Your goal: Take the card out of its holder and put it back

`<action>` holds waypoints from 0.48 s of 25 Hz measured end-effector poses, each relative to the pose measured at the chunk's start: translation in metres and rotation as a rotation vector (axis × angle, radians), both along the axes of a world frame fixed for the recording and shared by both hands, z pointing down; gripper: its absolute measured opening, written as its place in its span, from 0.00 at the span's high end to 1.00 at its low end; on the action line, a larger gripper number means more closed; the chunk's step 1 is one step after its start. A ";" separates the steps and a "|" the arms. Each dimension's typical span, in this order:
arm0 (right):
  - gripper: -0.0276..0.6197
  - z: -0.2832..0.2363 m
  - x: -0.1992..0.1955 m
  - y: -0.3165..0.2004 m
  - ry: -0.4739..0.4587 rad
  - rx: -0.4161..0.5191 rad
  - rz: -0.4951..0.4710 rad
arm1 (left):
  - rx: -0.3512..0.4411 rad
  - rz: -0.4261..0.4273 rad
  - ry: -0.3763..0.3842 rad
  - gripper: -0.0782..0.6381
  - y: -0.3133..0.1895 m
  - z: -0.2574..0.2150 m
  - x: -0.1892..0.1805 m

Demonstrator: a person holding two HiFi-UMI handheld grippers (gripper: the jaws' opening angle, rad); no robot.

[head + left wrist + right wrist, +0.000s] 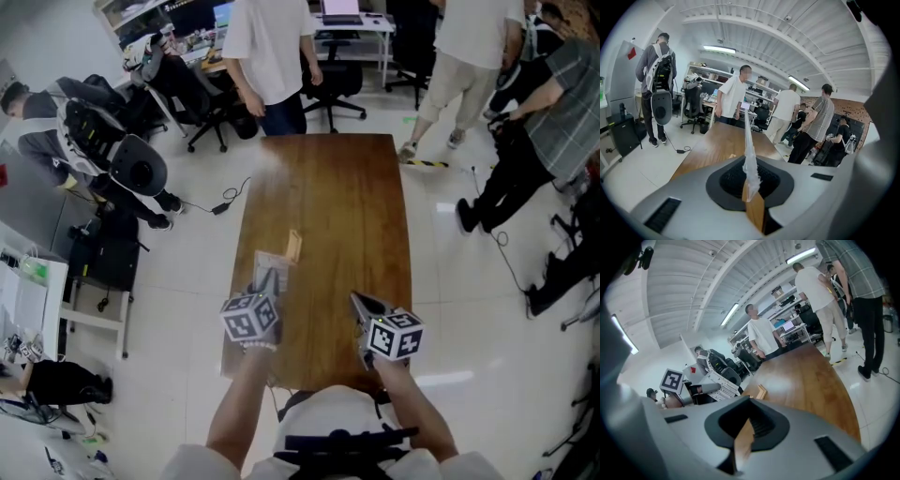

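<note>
A clear plastic card holder (267, 265) stands on edge over the near left part of the wooden table (347, 206). My left gripper (269, 281) is shut on its lower edge. In the left gripper view the holder (749, 154) rises edge-on from between the jaws of the left gripper (751, 190). A small tan card (293, 246) lies on the table just beyond the holder, and it also shows as the card (761, 391) in the right gripper view. My right gripper (361, 305) hovers over the near right part of the table. The right gripper (743, 437) is shut with nothing in it.
A person in a white shirt (272, 56) stands at the table's far end, and others (534, 112) stand at the right. Office chairs (333, 84) and desks are behind. A person with black gear (136, 169) is at the left, and a cable (225, 202) lies on the floor.
</note>
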State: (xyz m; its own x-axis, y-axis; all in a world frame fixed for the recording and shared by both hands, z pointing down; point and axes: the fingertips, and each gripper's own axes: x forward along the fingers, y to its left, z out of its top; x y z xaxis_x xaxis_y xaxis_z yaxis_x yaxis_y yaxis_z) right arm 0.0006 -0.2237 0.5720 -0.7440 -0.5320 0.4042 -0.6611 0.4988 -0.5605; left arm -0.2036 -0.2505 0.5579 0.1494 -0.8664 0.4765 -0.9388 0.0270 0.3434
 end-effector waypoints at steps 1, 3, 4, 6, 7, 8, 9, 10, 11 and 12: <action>0.94 0.001 0.000 -0.002 0.000 -0.002 0.001 | -0.004 0.000 -0.003 0.88 -0.007 0.000 -0.003; 0.94 0.003 -0.001 -0.006 0.003 -0.007 0.005 | -0.013 0.002 -0.011 0.88 -0.022 0.002 -0.007; 0.94 0.004 -0.001 -0.008 0.003 -0.011 0.008 | -0.019 0.003 -0.014 0.88 -0.030 0.004 -0.009; 0.94 0.008 -0.003 -0.011 0.001 -0.019 0.013 | -0.035 0.005 -0.017 0.88 -0.043 0.010 -0.013; 0.94 0.010 -0.003 -0.013 -0.002 -0.024 0.017 | -0.044 0.006 -0.017 0.88 -0.049 0.015 -0.015; 0.94 0.012 -0.004 -0.015 -0.004 -0.027 0.021 | -0.054 0.009 -0.017 0.88 -0.055 0.019 -0.016; 0.94 0.014 -0.004 -0.018 -0.008 -0.030 0.025 | -0.061 0.011 -0.021 0.88 -0.061 0.022 -0.017; 0.94 0.016 -0.004 -0.020 -0.012 -0.033 0.029 | -0.068 0.013 -0.027 0.88 -0.067 0.024 -0.017; 0.94 0.017 -0.004 -0.023 -0.016 -0.036 0.032 | -0.074 0.014 -0.032 0.88 -0.073 0.026 -0.019; 0.94 0.018 -0.005 -0.026 -0.019 -0.040 0.036 | -0.082 0.015 -0.034 0.88 -0.078 0.029 -0.020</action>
